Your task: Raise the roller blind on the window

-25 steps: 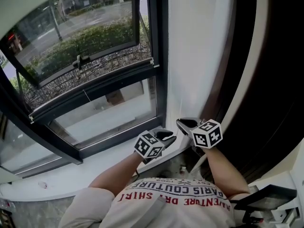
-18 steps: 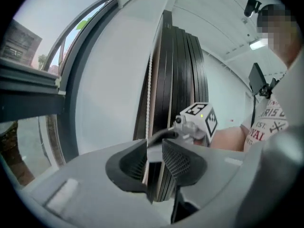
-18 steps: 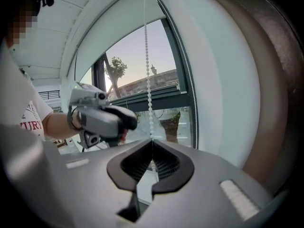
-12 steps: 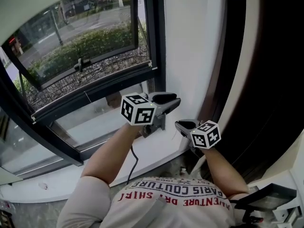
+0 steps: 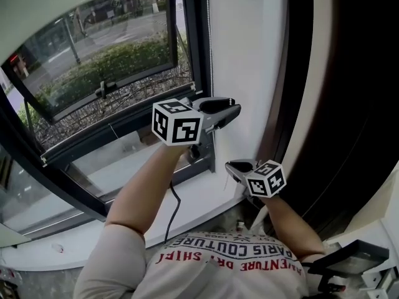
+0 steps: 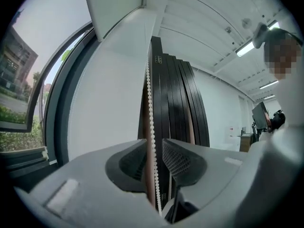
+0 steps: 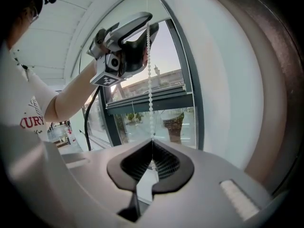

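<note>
A white bead chain (image 5: 207, 48) hangs down the dark window frame beside the white wall. My left gripper (image 5: 229, 108) is raised level at mid-window height. The bead chain (image 6: 150, 103) runs between its fingers (image 6: 183, 161) without being pinched; these jaws have just been opening. Lower down, near the sill, my right gripper (image 5: 230, 166) is shut on the same chain (image 7: 150, 80), which rises taut from its pads (image 7: 164, 163) to the left gripper (image 7: 137, 37) above. A pale band (image 5: 37, 8) crosses the top of the window; whether it is the blind I cannot tell.
The window (image 5: 106, 73) has dark frames and looks onto hedges and a street. A white sill (image 5: 193, 198) runs below it. A white wall strip (image 5: 246, 55) and dark curved panels (image 5: 349, 104) stand to the right. A black cable (image 5: 171, 210) hangs from the left gripper.
The left gripper has climbed from beside the right gripper at sill height to well above it along the chain. The right gripper has stayed put.
</note>
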Motion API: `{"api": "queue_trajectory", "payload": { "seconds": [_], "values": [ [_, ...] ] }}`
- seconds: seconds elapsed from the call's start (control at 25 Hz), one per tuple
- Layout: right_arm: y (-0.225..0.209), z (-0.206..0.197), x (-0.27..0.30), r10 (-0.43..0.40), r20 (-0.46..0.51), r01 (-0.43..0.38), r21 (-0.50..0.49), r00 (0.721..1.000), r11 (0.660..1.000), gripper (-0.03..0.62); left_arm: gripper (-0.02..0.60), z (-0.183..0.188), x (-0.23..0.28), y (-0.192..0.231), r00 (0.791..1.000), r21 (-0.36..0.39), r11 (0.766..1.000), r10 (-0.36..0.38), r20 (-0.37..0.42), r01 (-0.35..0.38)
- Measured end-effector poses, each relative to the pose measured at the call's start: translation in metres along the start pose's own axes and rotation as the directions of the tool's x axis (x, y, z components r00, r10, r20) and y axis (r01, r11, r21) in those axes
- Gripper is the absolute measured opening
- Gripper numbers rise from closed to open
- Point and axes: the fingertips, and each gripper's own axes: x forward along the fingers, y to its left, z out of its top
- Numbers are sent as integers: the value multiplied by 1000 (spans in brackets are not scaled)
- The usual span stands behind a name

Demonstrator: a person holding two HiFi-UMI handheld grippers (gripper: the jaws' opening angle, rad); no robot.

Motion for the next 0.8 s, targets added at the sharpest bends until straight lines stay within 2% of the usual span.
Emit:
{"api": "queue_trajectory", "payload": {
  "seconds": [0.08,0.2,0.36,0.52,0.8],
  "values": [
    [1,-1,0,2,2,-2,3,1000,1000,8,103,2,1,-3,1000,6,1000,-10,1,10],
    [1,0,1,4,6,-4,6,1000,1000,8,27,3,1,-5,1000,21,1000,-5,-7,5],
    [2,0,1,7,12,-7,11,1000,1000,8,21,3,1,-8,1000,43,999,-5,-18,6],
    [1,1,2,7,13,-7,12,1000,1000,8,20,3,-1,-2,999,73,997,25,-25,-23],
    [-1,-13,8,11,4,-11,27,1000,1000,8,19,-13,-4,14,998,47,997,65,0,-65]
  ]
}}
